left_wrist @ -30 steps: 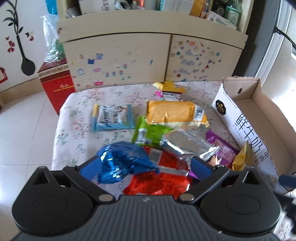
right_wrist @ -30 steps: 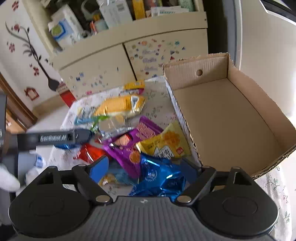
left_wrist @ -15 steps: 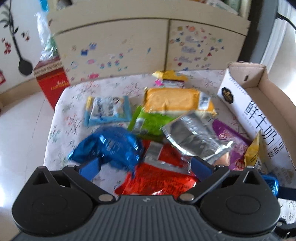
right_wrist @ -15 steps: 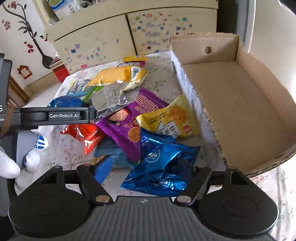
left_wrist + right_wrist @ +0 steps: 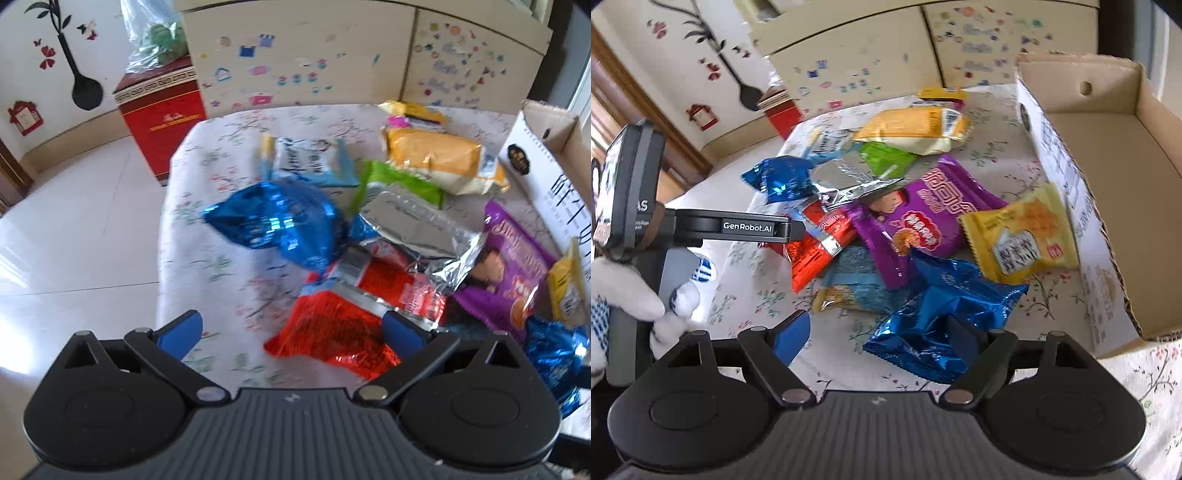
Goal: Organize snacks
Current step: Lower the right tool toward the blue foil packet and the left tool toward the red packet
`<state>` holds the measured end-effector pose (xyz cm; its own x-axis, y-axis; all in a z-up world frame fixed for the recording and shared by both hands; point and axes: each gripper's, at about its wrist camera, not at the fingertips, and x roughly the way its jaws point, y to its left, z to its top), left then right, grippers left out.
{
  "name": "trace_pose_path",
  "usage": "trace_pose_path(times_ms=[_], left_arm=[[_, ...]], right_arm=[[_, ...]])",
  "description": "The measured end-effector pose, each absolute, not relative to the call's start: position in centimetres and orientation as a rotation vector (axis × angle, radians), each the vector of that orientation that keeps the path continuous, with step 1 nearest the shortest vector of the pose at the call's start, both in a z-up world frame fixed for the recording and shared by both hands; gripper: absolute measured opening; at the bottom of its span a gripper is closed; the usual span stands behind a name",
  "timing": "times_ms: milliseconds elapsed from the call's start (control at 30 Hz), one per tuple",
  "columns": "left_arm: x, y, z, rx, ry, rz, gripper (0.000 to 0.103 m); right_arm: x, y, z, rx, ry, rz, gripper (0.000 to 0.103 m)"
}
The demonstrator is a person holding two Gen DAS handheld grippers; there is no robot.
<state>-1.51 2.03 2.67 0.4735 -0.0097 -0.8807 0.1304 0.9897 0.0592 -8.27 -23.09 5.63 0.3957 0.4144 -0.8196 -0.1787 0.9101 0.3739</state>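
Several snack packets lie in a heap on a flowered tablecloth. My left gripper is open, its right finger at the edge of a red foil packet; a blue foil packet lies ahead of it. My right gripper is open over another blue foil packet, which lies between its fingers. Ahead lie a purple packet, a yellow packet, a silver packet, a green packet and an orange-yellow packet. An open cardboard box stands at the right.
A sticker-covered cabinet stands behind the table. A red box sits on the tiled floor at the left. The left gripper's body and a gloved hand show in the right wrist view. A light-blue packet lies farther back.
Both grippers pulled back and lifted. The left blue packet now lies farther ahead of the left fingers. The right blue packet stays between the right fingers, lower on the cloth.
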Motion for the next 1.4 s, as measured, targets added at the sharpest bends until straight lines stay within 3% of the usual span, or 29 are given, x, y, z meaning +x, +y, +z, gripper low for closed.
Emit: trace_pose_path(times_ms=[433, 967, 1400], left_arm=[[-0.4, 1.0, 2.4, -0.004, 1.062, -0.172, 0.102], [-2.9, 3.0, 1.0, 0.105, 1.102, -0.21, 0.102], [-3.9, 5.8, 2.7, -0.241, 1.162, -0.06, 0.102]], right_arm=[[-6.9, -24.7, 4.4, 0.357, 1.147, 0.183, 0.09], [-6.5, -24.4, 3.9, 0.36, 1.18, 0.17, 0.09], [-6.1, -24.8, 4.1, 0.393, 1.209, 0.17, 0.093]])
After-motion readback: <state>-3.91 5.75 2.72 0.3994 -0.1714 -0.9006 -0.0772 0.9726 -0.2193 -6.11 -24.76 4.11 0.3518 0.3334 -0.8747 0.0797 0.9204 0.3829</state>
